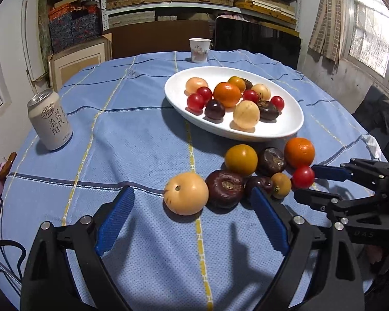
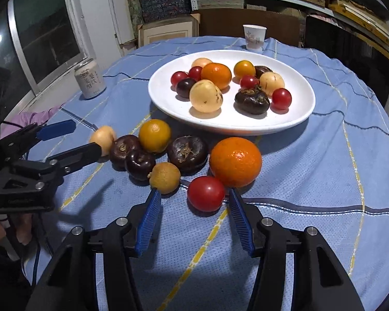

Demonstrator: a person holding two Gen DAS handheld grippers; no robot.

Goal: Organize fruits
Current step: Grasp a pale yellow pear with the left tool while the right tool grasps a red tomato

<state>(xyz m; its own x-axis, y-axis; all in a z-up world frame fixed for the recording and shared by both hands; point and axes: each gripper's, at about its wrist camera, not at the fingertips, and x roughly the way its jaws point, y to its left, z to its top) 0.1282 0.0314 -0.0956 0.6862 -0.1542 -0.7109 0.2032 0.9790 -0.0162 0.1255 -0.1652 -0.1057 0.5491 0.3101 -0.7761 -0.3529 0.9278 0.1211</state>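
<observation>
On the round table with the blue checked cloth (image 1: 132,134) sits a big white oval plate (image 1: 285,129). About a dozen fruits already lie in it, so I think a good part of the job is done. Seven loose fruits wait on the cloth just in front of the plate: a big orange tangerine (image 2: 235,161), a yellow one, a pale one, dark brown ones, a small tan one and a small red cherry tomato (image 2: 206,193).

I hold my left gripper (image 1: 192,220) spread wide near the pale round fruit (image 1: 186,193), pinching nothing. My right gripper (image 2: 194,217) stands partly spread around the tomato, not squeezing it yet.

The white drink can (image 1: 50,120) has Chinese writing; the paper cup (image 1: 199,50) has red marks I cannot read.
</observation>
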